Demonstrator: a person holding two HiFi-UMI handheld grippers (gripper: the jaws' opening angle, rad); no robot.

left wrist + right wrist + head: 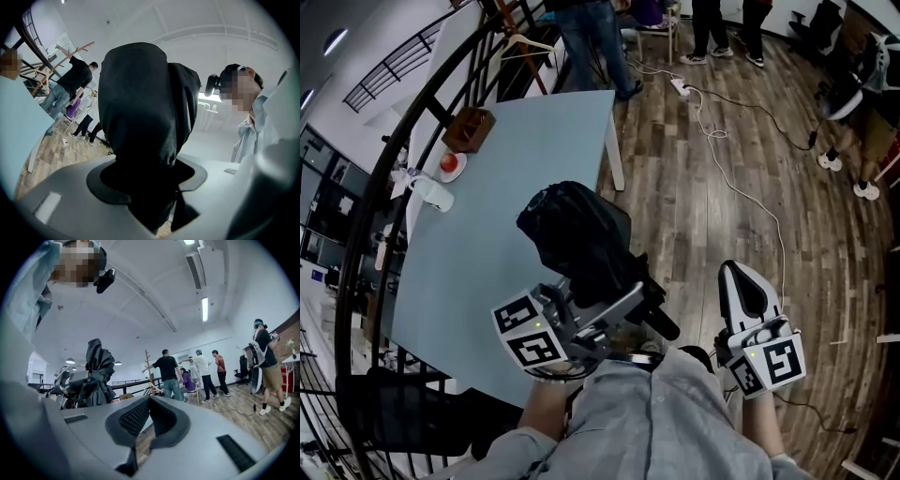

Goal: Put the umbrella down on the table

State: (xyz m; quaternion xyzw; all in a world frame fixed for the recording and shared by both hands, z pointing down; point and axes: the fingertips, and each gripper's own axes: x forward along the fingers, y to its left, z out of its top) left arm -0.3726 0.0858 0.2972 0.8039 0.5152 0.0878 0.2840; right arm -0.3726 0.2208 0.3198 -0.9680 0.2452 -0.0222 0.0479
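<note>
Two jaws of the left gripper (602, 305) clamp the folded black umbrella (577, 230), held over the near right edge of the pale blue table (487, 258); the right gripper (748, 292), over the wooden floor (694, 225), has its jaws together on nothing. A wooden box (469, 128), a small plate (451, 167) and a white bottle (431, 194) stand at the table's far left, and a white cable (710, 132) trails toward people (595, 42) standing far off.
</note>
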